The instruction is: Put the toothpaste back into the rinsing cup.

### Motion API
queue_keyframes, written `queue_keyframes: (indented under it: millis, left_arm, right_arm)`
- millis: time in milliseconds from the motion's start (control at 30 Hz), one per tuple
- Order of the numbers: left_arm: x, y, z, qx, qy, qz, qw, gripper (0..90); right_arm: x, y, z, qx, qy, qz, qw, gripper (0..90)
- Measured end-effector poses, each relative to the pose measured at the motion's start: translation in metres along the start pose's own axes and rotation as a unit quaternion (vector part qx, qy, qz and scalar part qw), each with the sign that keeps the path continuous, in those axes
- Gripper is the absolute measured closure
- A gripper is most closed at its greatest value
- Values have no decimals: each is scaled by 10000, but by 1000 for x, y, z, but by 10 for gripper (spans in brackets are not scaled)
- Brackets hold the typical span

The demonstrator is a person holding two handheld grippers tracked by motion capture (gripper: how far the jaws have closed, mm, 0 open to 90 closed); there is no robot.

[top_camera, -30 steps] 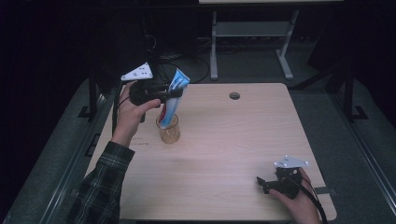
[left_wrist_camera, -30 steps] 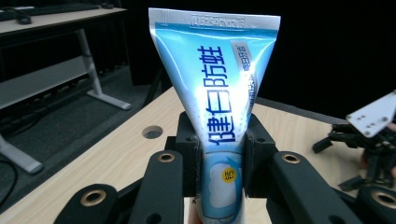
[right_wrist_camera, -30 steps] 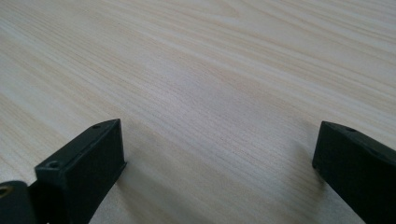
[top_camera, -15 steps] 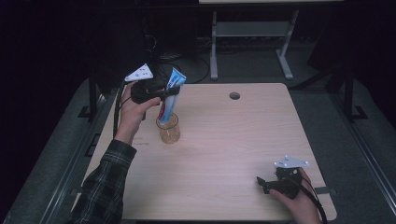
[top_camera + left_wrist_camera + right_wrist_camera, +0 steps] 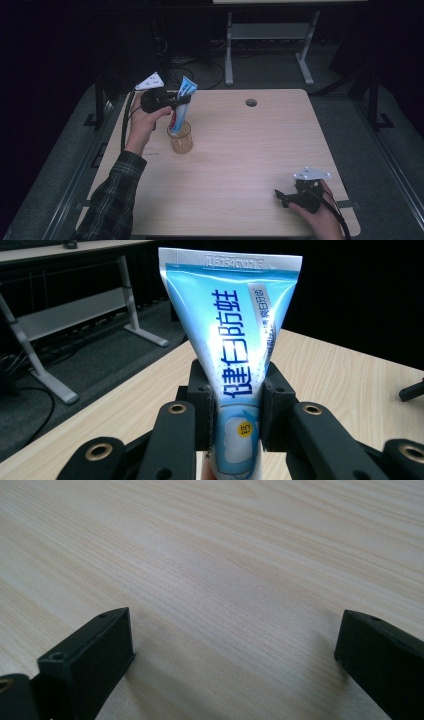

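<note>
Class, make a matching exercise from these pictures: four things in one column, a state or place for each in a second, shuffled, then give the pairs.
1. tube
2. glass
3. left gripper
4. right gripper

a. open, jaws wide above bare wood
b. stands on the table, tube's lower end in it
c. blue, gripped upright
d. shut on the tube

Pairs: 1c, 2b, 3d, 4a

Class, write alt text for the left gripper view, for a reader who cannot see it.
A blue and white toothpaste tube stands upright, crimped end up, clamped between the two black jaws of the left gripper. Behind it lie a pale wooden table and, past its edge, a dark floor with the legs of a metal stand.
</note>
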State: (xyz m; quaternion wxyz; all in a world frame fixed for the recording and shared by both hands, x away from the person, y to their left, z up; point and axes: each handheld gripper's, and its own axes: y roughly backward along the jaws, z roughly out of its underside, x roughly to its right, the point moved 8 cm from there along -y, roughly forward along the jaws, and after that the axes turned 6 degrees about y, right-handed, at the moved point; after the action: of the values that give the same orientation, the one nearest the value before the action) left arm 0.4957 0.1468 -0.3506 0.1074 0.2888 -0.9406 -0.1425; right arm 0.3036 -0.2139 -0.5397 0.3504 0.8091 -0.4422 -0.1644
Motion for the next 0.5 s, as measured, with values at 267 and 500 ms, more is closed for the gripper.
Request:
queue_keyframes:
  millis: [267, 500]
  left_arm:
    - [-4, -4, 17, -138, 52, -30, 9999, 721]
    - [-5, -8, 26, -207, 97, -18, 9997, 720]
  right_arm:
    - [0, 0, 0, -1, -1, 0, 10000, 17]
    - [0, 0, 0, 0, 2, 0, 10000, 16]
